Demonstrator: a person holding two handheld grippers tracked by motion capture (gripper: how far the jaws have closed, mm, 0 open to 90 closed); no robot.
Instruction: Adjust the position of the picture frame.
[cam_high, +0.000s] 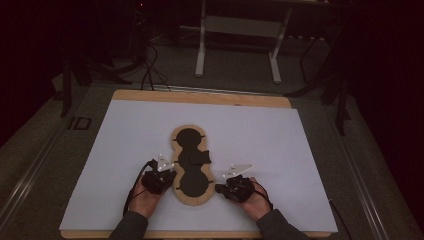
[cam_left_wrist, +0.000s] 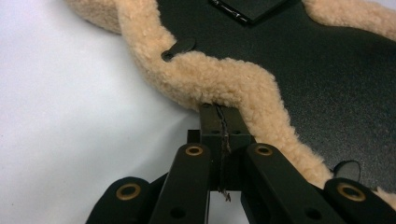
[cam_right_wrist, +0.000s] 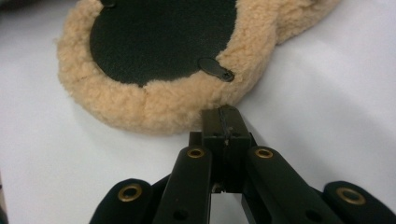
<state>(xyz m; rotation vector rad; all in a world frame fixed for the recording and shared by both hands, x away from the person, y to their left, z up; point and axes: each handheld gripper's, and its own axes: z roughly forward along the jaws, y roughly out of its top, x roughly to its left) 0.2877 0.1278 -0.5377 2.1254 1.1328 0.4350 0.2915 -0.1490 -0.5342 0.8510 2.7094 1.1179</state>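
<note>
While both grippers' fingers sit pressed together, L (cam_left_wrist: 219, 114) & R (cam_right_wrist: 223, 116) touch fleece pad (cam_high: 190, 165) edge.

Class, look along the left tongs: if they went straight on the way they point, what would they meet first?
The left tongs, jaws shut, would meet the tan fleece rim of the black pad; their tips look already at it, though contact is unclear.

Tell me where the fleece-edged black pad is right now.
In the high view the fleece-edged black pad lies flat on the white sheet, near its front middle, between the left gripper and the right gripper.
</note>
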